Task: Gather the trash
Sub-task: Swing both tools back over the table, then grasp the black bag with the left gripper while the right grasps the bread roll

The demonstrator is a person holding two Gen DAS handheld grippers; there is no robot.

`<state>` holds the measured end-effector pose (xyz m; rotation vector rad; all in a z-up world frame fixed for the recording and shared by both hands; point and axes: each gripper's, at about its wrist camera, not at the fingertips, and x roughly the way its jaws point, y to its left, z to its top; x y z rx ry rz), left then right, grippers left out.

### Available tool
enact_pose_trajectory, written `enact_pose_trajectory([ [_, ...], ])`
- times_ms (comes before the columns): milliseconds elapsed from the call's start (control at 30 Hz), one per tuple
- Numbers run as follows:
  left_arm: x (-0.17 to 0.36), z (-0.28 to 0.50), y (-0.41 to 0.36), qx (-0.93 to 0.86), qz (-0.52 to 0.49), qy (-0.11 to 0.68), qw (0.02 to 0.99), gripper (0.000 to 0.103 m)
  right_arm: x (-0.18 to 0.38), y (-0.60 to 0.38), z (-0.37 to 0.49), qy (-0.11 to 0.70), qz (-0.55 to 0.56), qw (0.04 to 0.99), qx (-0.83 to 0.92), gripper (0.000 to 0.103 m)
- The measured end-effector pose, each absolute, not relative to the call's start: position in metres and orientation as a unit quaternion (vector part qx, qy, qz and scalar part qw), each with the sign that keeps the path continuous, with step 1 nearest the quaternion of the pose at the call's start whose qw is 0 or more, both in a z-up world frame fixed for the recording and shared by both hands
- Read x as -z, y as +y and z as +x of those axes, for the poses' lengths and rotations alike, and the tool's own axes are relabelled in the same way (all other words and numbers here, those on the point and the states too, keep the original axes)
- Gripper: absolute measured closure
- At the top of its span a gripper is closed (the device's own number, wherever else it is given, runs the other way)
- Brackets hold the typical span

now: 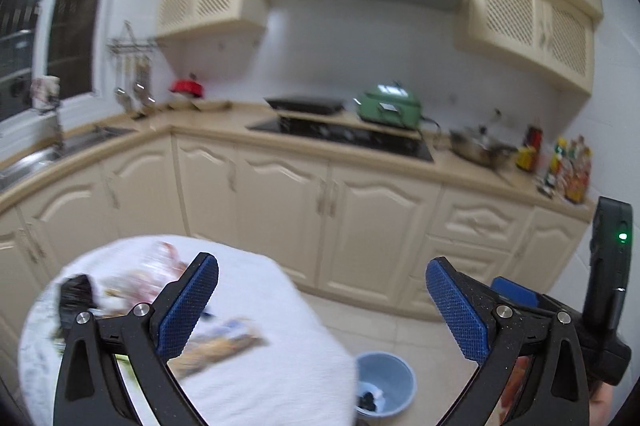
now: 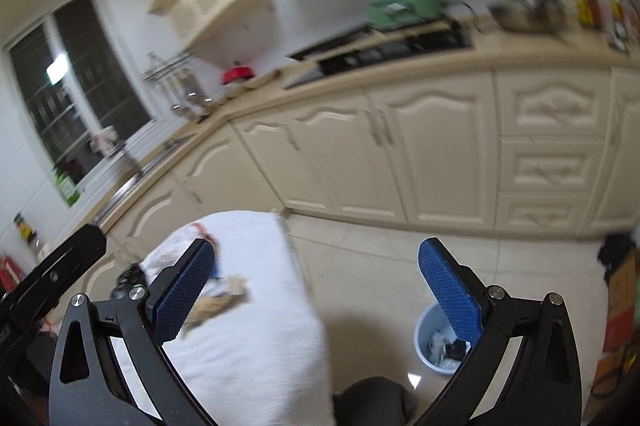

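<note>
A table with a white cloth (image 1: 256, 378) stands at the lower left and also shows in the right wrist view (image 2: 248, 346). On it lie several pieces of trash: a flat printed wrapper (image 1: 224, 342), crumpled colourful packaging (image 1: 140, 278) and a black piece (image 1: 74, 296). The wrapper (image 2: 218, 300) shows in the right wrist view too. A light blue bin (image 1: 386, 388) with scraps inside stands on the floor right of the table, seen also in the right wrist view (image 2: 438, 344). My left gripper (image 1: 322, 302) is open and empty above the table's edge. My right gripper (image 2: 316, 292) is open and empty, held high over the floor.
Cream kitchen cabinets (image 1: 360, 210) run along the back under a beige counter with a sink (image 1: 44, 154), a black hob (image 1: 340, 134), a green appliance (image 1: 390, 108), a pan (image 1: 480, 146) and bottles (image 1: 568, 166). A cardboard box (image 2: 622, 290) stands on the floor at the right.
</note>
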<state>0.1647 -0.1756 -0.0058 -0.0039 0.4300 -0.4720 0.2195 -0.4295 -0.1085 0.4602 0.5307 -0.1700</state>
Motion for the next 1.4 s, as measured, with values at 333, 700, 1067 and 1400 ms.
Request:
enact_pose_trajectory([
  [333,0.003,0.046,-0.075,0.136,-0.033,0.167,0.976,0.001,0.063,-0.305,0.231,0.238,0.145,0.96,0.023,0.0],
  [700,0.003,-0.032,-0.014,0.051,-0.057,0.166,0.983,0.001,0.051,-0.207,0.239,0.239,0.058,0.969,-0.034,0.0],
  [1067,0.003,-0.015,-0.014,0.016,-0.061,0.209,0.976,0.001,0.071,-0.18,0.272,0.273,0.032,0.959,-0.066,0.0],
  [1400,0.017,0.09,0.003,0.007,-0.062,0.285,0.956,0.001,0.14,-0.19,0.327,0.366,0.036,0.928,-0.055,0.0],
])
